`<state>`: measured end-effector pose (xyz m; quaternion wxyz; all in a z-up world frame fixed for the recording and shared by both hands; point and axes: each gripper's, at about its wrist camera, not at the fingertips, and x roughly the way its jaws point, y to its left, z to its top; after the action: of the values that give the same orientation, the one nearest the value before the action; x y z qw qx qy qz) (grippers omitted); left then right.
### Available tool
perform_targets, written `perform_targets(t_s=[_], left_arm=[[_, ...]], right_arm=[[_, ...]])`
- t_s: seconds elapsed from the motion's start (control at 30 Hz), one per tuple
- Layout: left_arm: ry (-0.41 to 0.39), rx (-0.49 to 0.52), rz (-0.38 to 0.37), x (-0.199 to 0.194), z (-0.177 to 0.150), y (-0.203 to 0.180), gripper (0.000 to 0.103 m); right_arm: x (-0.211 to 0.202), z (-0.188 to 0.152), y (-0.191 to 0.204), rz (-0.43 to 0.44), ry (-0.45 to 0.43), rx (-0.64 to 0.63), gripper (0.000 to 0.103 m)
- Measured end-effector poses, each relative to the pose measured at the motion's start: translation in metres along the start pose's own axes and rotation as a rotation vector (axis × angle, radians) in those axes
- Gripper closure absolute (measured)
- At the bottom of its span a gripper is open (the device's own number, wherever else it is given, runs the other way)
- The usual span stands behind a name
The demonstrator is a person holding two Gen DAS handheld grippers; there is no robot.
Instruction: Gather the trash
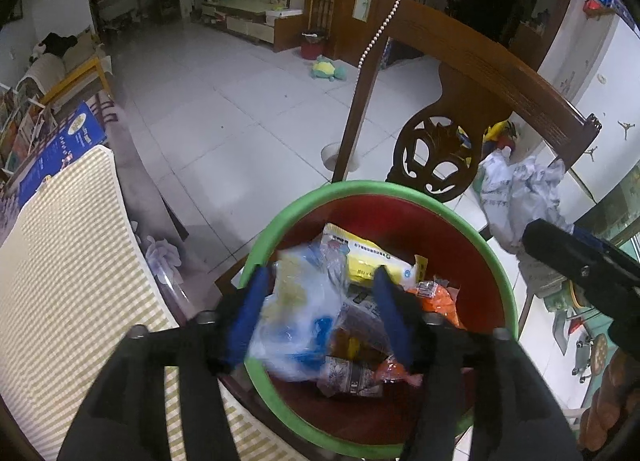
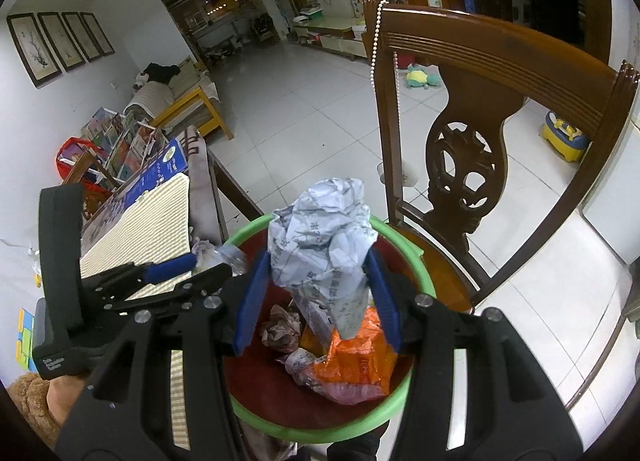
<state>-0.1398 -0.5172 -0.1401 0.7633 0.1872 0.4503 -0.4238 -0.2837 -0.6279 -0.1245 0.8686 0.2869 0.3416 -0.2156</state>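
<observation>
My left gripper (image 1: 320, 313) points steeply downward, jaws parted, gripping nothing. My right gripper (image 2: 316, 293) angles downward, jaws clamped on crumpled paper (image 2: 324, 249).

A crumpled wad of printed paper (image 2: 324, 245) is being clamped between the blue pads of the right gripper (image 2: 318, 297) above a green-rimmed red bin (image 2: 416, 261), in which orange wrappers (image 2: 356, 357) are lying. The left gripper (image 2: 200, 267) is being held over the bin's left edge, beside a carved wooden chair (image 2: 464, 165).
</observation>
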Motion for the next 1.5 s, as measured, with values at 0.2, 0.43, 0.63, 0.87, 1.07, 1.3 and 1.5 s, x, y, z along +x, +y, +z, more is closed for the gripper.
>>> perform_targets(t_s=[0.2,0.43,0.63,0.87,1.07,1.3,1.5], left_arm=[[-0.021,-0.018,0.023,-0.006,0.0,0.008,0.032],[-0.048,-0.061,0.061,-0.015,-0.002,0.027,0.026],[-0.071,-0.096,0.099,-0.028,-0.009,0.048,0.019],[-0.082,-0.126,0.12,-0.038,-0.018,0.074,0.018],[-0.089,-0.141,0.119,-0.048,-0.028,0.094,0.018],[-0.102,-0.175,0.124,-0.063,-0.044,0.127,0.017],[-0.139,-0.201,0.136,-0.088,-0.066,0.169,0.014]], right_arm=[[0.004,-0.001,0.004,0.01,0.012,-0.011,0.055],[0.014,-0.005,0.015,0.018,0.031,-0.02,0.055],[0.023,-0.007,0.032,0.027,0.05,-0.033,0.053],[0.03,-0.014,0.052,0.021,0.066,-0.043,0.048],[0.033,-0.02,0.067,-0.007,0.068,-0.03,0.04],[0.032,-0.026,0.103,-0.011,0.05,-0.055,0.033],[0.03,-0.04,0.152,-0.002,0.041,-0.086,0.029]])
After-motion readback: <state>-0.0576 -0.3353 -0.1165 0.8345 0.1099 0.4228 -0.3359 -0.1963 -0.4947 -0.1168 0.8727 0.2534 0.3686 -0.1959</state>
